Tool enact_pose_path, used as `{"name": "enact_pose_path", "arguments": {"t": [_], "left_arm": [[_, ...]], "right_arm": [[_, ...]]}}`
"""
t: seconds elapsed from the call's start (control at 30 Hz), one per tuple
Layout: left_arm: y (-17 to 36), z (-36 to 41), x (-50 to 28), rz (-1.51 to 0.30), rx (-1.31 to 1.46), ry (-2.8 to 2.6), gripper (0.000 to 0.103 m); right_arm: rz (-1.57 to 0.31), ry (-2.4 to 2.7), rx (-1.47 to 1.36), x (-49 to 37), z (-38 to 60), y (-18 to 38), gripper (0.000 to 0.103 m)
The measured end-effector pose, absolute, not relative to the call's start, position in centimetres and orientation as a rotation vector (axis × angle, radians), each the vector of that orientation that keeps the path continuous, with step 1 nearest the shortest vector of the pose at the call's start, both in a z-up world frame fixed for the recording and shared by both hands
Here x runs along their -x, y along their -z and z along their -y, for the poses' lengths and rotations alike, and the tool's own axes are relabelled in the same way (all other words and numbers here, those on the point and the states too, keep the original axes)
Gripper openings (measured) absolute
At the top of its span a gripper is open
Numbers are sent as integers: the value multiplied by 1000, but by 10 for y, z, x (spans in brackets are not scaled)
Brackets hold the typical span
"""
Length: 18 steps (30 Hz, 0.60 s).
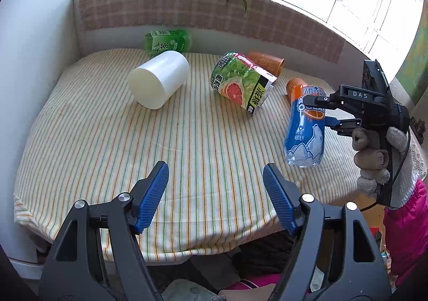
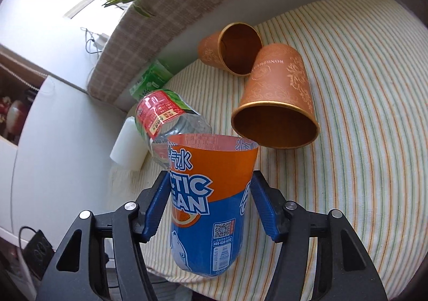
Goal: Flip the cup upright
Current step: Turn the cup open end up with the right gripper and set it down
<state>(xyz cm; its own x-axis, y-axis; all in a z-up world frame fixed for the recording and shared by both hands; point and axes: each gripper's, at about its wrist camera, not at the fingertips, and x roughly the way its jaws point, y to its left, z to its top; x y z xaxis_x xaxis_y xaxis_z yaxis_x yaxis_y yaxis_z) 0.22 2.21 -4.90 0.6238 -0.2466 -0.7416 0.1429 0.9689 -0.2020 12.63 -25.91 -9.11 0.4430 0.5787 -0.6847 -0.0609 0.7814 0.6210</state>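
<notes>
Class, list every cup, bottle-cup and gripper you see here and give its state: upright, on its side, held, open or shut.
blue-and-orange cup: held off the cloth, roughly upright, open end up
right gripper: shut on that cup
left gripper: open, holding nothing
white cup: on its side
grapefruit-label cup: on its side
near orange paper cup: on its side
far orange paper cup: on its side
green bottle-cup: on its side

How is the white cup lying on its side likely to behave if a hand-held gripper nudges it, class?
The white cup would probably roll: it lies on its round side on the striped tablecloth. Being slightly tapered, it would likely curve rather than roll straight. It looks like thin plastic or paper, so probably light and easily squashed; the soft cloth may slow it.
</notes>
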Motion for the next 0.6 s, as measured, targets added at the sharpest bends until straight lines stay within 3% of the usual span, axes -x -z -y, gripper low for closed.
{"name": "enact_pose_path", "arguments": {"t": [0.3, 0.6], "left_arm": [[52, -17, -4, -879, 134, 242, 75], [53, -11, -2, -889, 127, 262, 75]], "right_arm": [[-792, -390, -193, -99, 225, 61, 59], [-640, -356, -11, -94, 208, 59, 59]]}}
